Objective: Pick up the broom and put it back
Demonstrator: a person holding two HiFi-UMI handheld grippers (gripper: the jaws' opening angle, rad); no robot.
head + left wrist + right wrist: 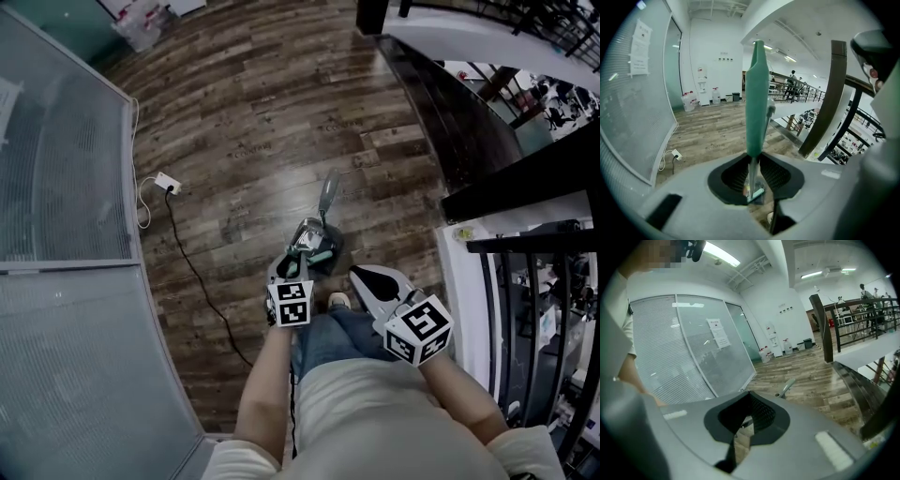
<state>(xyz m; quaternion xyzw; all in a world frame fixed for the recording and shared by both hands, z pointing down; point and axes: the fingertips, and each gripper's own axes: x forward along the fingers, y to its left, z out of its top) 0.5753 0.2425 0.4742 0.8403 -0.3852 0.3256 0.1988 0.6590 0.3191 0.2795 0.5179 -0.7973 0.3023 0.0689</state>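
From the head view, open wood floor (pixel 262 112) stretches far ahead, with a glass wall (pixel 66 169) on the left and a black railing (pixel 530 281) on the right. The broom (pixel 329 192) stands by the person's feet, its lower end hidden. In the left gripper view, the left gripper (pixel 753 161) clamps the broom's thin shaft. In the right gripper view, the right gripper (pixel 748 397) has its tips together and holds nothing.
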